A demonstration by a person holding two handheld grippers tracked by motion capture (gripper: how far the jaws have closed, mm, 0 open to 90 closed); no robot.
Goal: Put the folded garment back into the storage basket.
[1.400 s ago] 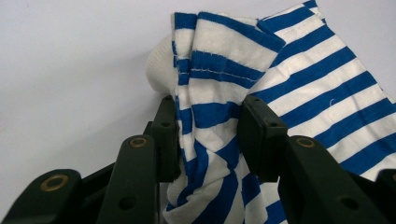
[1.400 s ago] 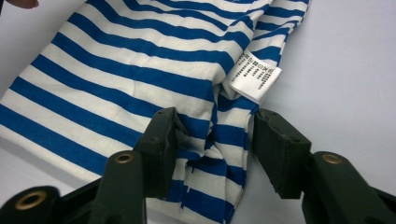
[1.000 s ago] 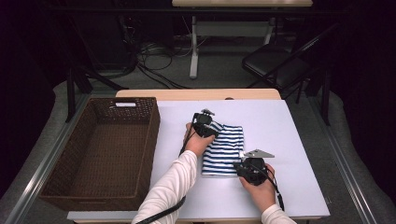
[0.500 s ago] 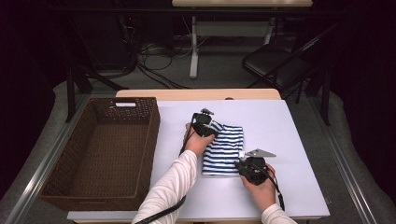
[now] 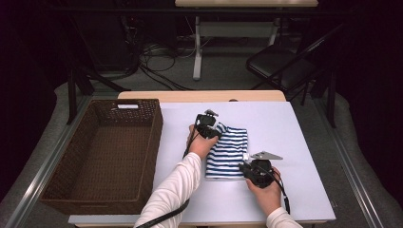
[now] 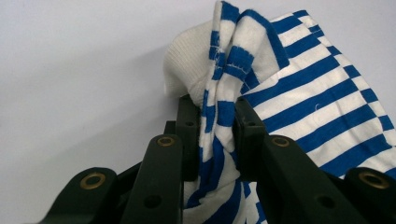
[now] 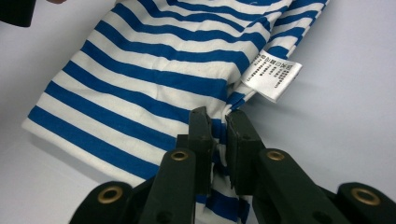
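- A folded blue-and-white striped cloth shirt lies flat near the middle of the white surface.
- The left gripper sits at the far left corner of the shirt. Its jaws have just been closing, and now they pinch a bunched-up bit of cloth by the white ribbed collar.
- In the left gripper view, the striped cloth is squeezed tight between the two black jaws.
- The right gripper sits at the near right corner of the shirt. Its jaws are closed on the edge of the cloth there.
- In the right gripper view, a small white tag with tiny print sticks out from the shirt's edge, just past the jaws.
- A second ago both grippers' jaws were a little wider apart. Now both are pressed onto the cloth.
- Both hands are in the same spots as a second ago, and the shirt has not moved or lifted.
- A big brown woven basket stands at the left of the white surface, apart from the shirt.
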